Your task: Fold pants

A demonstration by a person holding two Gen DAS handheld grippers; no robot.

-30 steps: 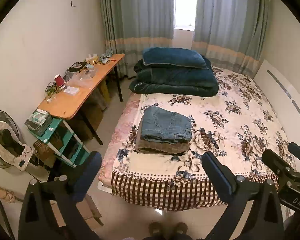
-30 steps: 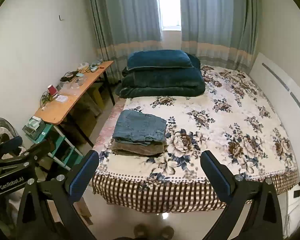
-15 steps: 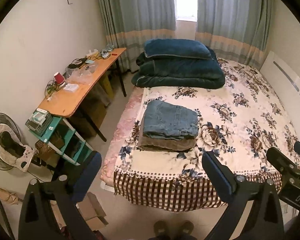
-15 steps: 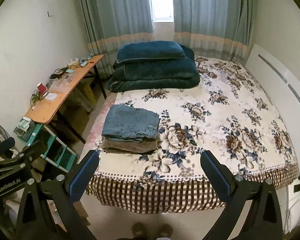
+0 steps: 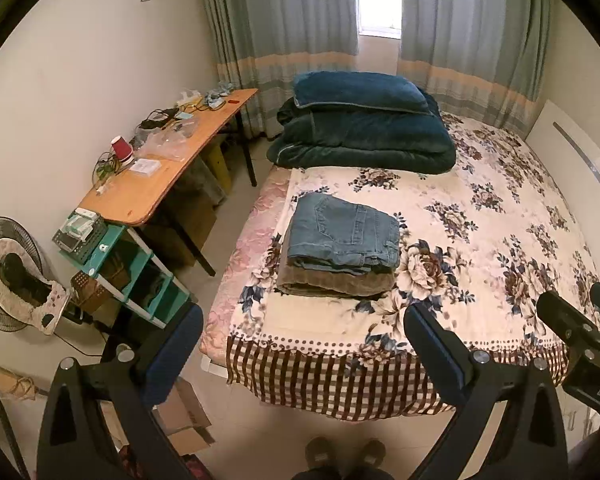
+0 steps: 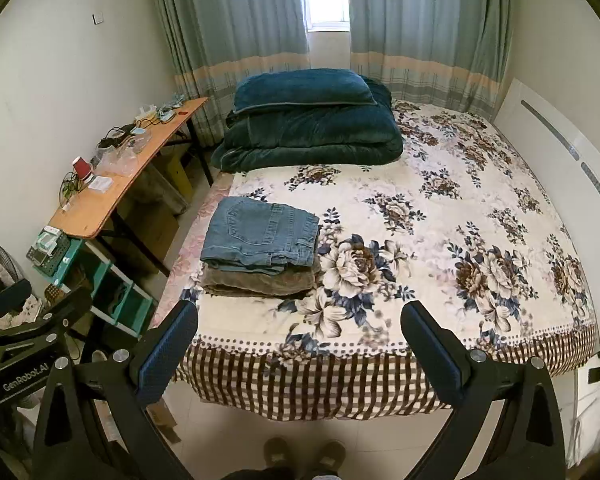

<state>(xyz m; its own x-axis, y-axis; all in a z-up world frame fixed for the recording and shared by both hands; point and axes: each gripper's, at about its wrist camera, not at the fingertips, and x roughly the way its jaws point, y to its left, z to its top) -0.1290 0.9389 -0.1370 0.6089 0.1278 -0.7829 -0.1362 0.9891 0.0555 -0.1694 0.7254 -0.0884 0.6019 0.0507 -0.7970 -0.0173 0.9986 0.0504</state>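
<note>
Folded blue jeans (image 5: 342,234) lie on top of folded brown pants (image 5: 336,282) near the left front corner of the floral bed (image 5: 480,240). The same stack shows in the right wrist view, jeans (image 6: 262,236) over brown pants (image 6: 258,282). My left gripper (image 5: 302,344) is open and empty, held above the floor off the foot of the bed. My right gripper (image 6: 300,340) is open and empty, also back from the bed's foot. Neither touches the pants.
A folded dark teal quilt with a pillow (image 5: 364,128) lies at the far end of the bed. A cluttered wooden desk (image 5: 168,172), a teal shelf (image 5: 136,276) and a fan (image 5: 10,276) stand at the left. Cardboard boxes (image 5: 184,420) lie on the floor.
Both grippers have drawn back and risen a little from the bed, still open. The stack of folded pants has not moved.
</note>
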